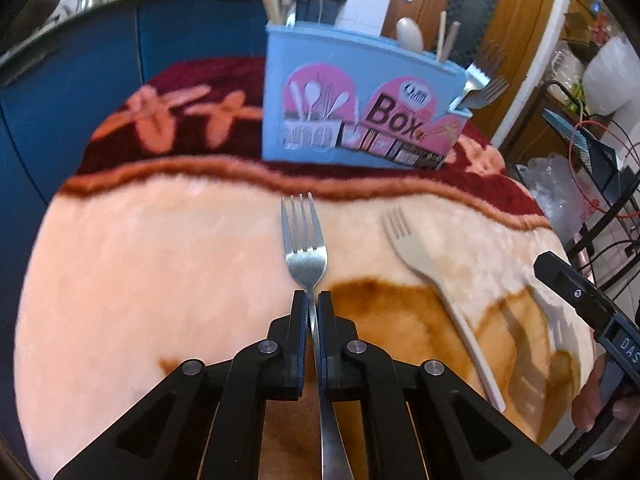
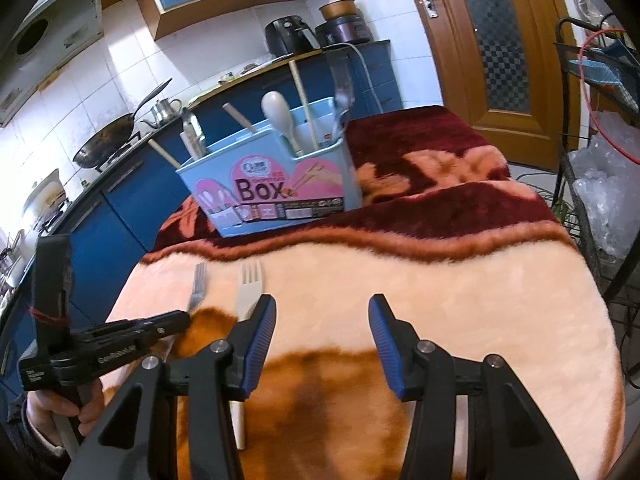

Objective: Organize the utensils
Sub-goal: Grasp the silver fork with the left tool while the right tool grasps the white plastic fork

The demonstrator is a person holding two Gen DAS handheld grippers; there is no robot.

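Observation:
My left gripper (image 1: 313, 295) is shut on the neck of a metal fork (image 1: 305, 240), tines pointing away toward the blue utensil box (image 1: 360, 96). A beige plastic fork (image 1: 420, 260) lies on the blanket to its right. In the right wrist view my right gripper (image 2: 322, 306) is open and empty above the blanket; the beige fork (image 2: 249, 288) lies partly under its left finger, the metal fork (image 2: 197, 286) sits in the left gripper (image 2: 176, 322) further left. The box (image 2: 272, 184) stands at the back, holding spoons, chopsticks and forks.
A plush peach, brown and maroon blanket (image 1: 160, 260) covers the round table. Blue kitchen cabinets (image 2: 120, 216) run along the left with a wok (image 2: 108, 140). A wire rack (image 2: 592, 160) with cables and plastic bags stands right, beside a wooden door (image 2: 488, 40).

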